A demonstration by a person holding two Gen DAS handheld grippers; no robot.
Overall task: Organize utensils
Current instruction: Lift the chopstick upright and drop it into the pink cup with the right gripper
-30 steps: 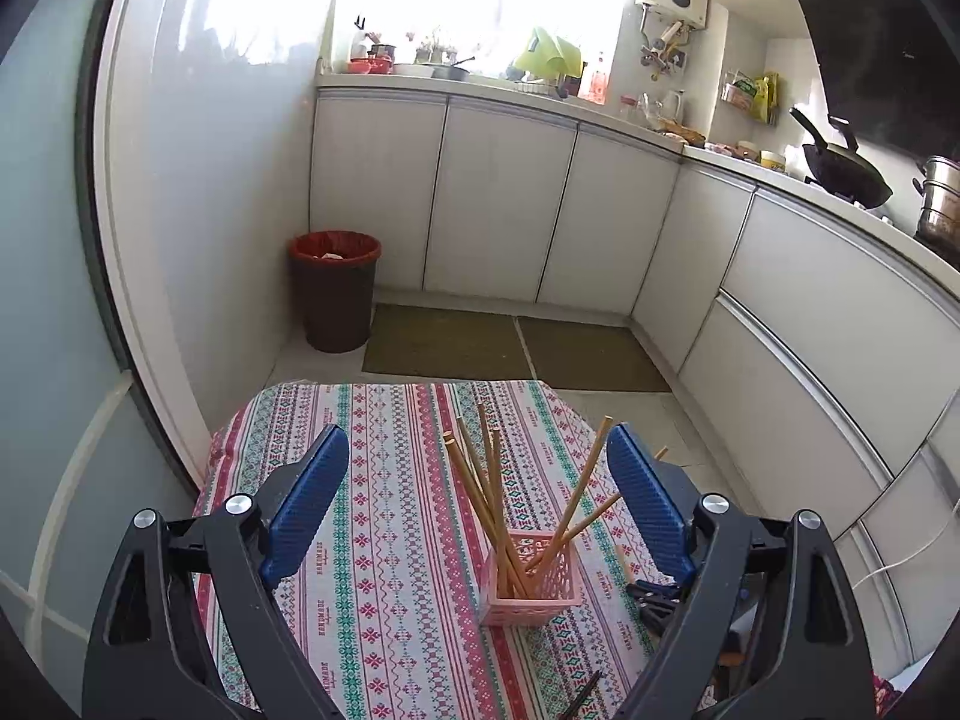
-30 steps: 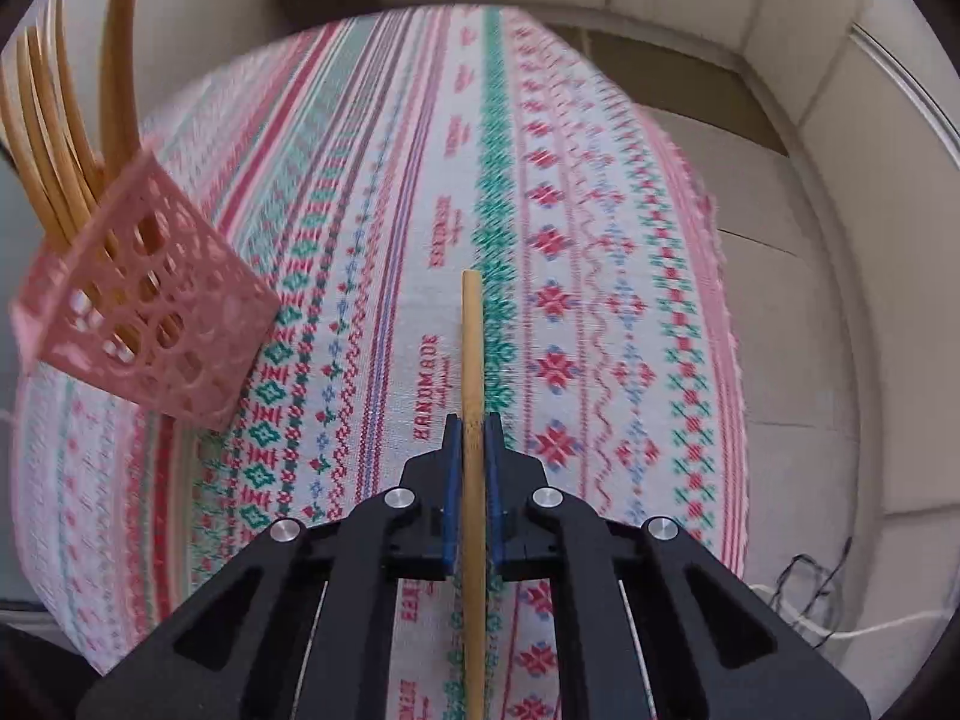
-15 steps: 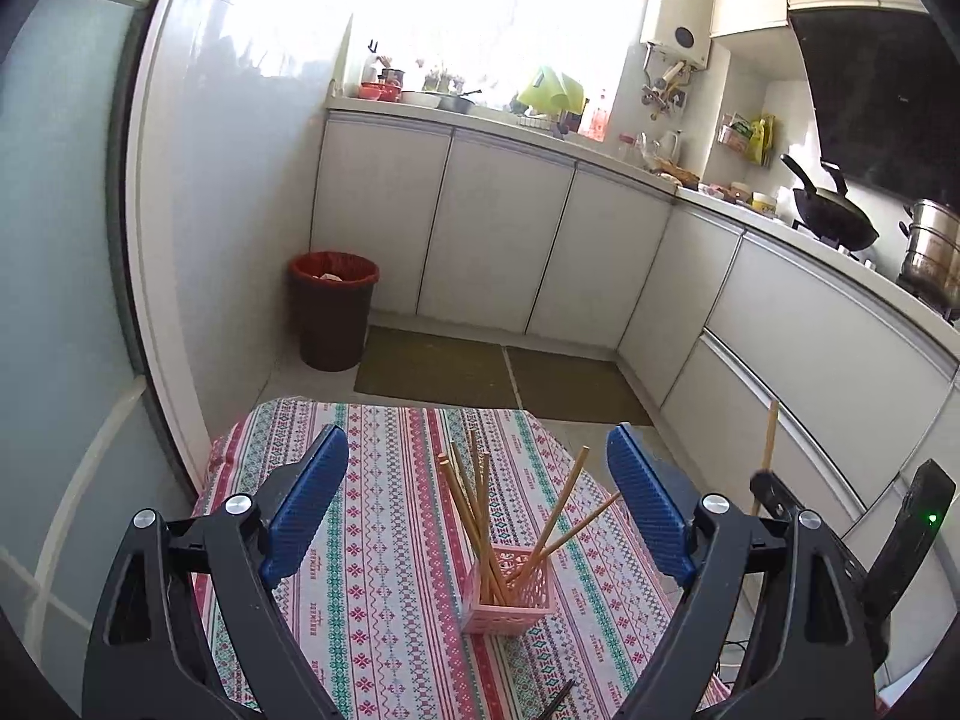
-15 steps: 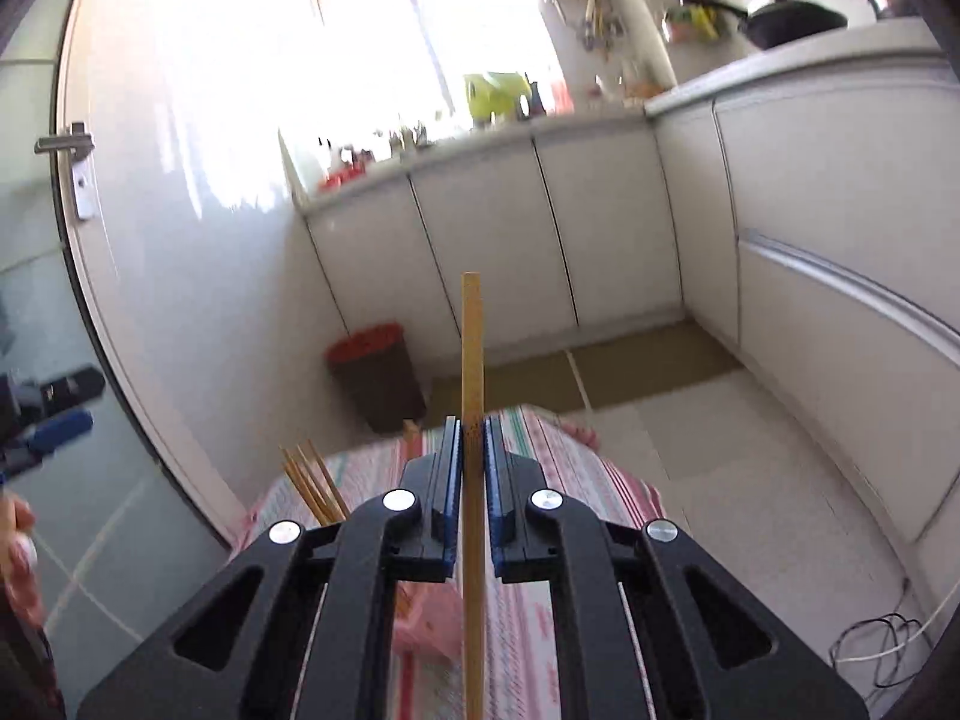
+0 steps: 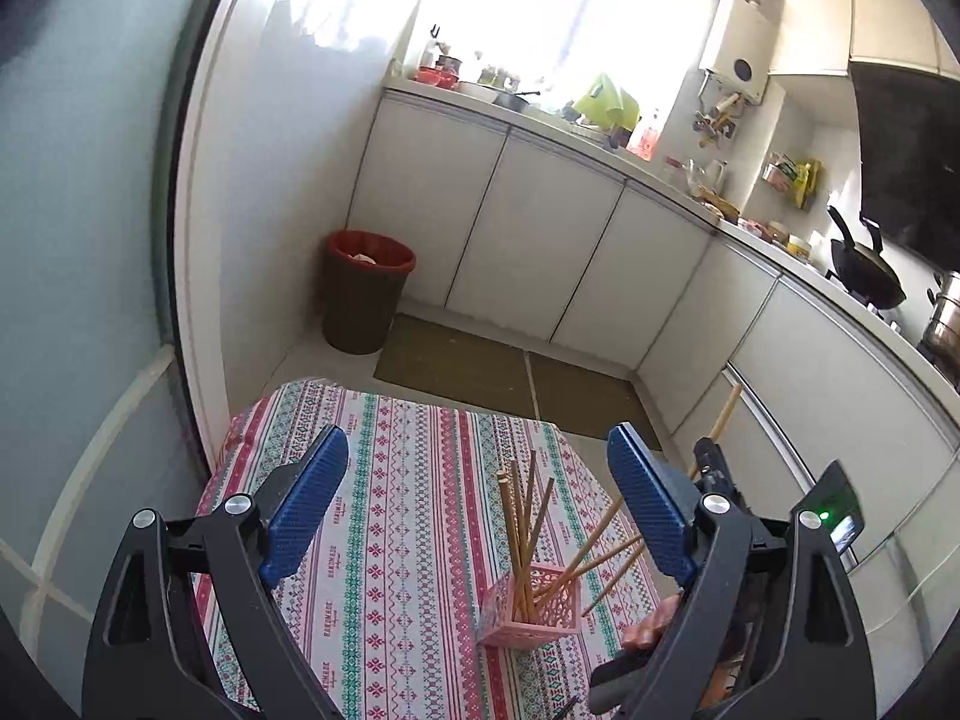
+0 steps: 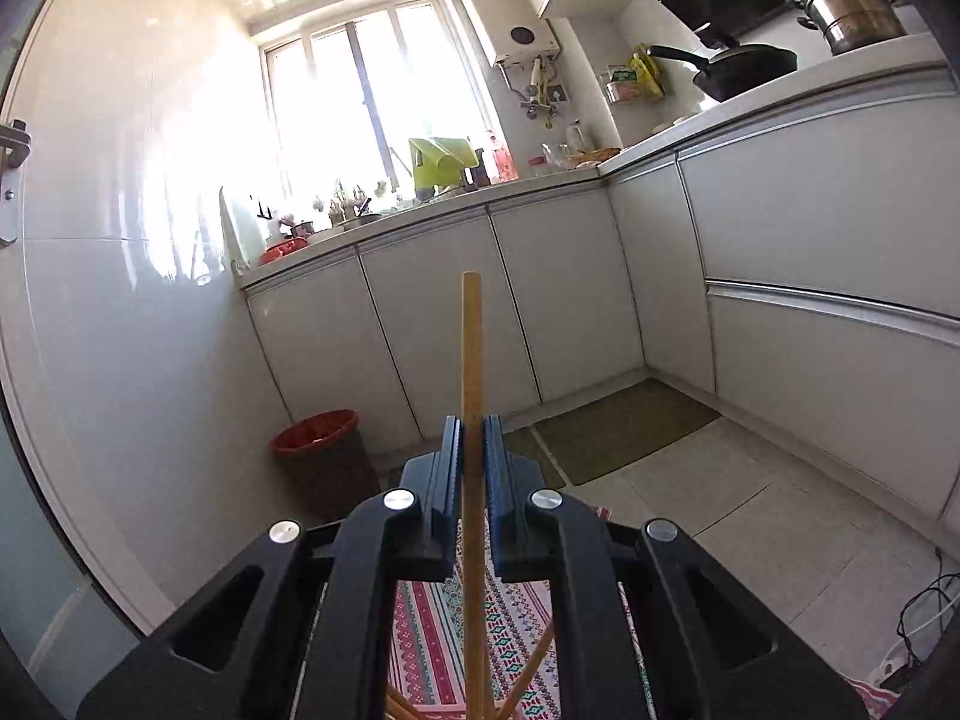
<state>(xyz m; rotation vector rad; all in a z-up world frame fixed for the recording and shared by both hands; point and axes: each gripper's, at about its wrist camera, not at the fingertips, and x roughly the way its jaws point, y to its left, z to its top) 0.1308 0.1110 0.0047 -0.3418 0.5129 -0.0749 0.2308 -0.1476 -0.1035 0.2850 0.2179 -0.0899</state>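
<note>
**One chopstick in the air, the basket already filling up**

Left wrist view first: the left gripper (image 5: 477, 516) hangs above the table with its blue jaws spread wide and nothing between them. Down on the striped tablecloth (image 5: 384, 498) stands the pink basket (image 5: 531, 603), upright, with a good handful of chopsticks (image 5: 522, 534) standing in it, some straight up, a few leaning out to the right. That is the done part of the job. At the bottom edge a thin dark stick pokes into frame by the gripper's right arm; what it is cannot be made out, so there may be more to collect. Off to the right, behind the left gripper's own jaw, the right gripper (image 5: 711, 468) shows up held well above the table, a pale stick rising from it.

Over to the right wrist view: the right gripper (image 6: 472, 456) has its jaws pressed together on a single chopstick (image 6: 471, 360), pinched around mid-length, the upper end standing against the white cabinets (image 6: 432, 324), the lower end running down out of frame. Below, a strip of the tablecloth and the tips of the basket's chopsticks peek in at the bottom.

My call: mid-task, this stick is lifted but not yet dropped in. It needs bringing over the basket's mouth and releasing among the others.
</note>
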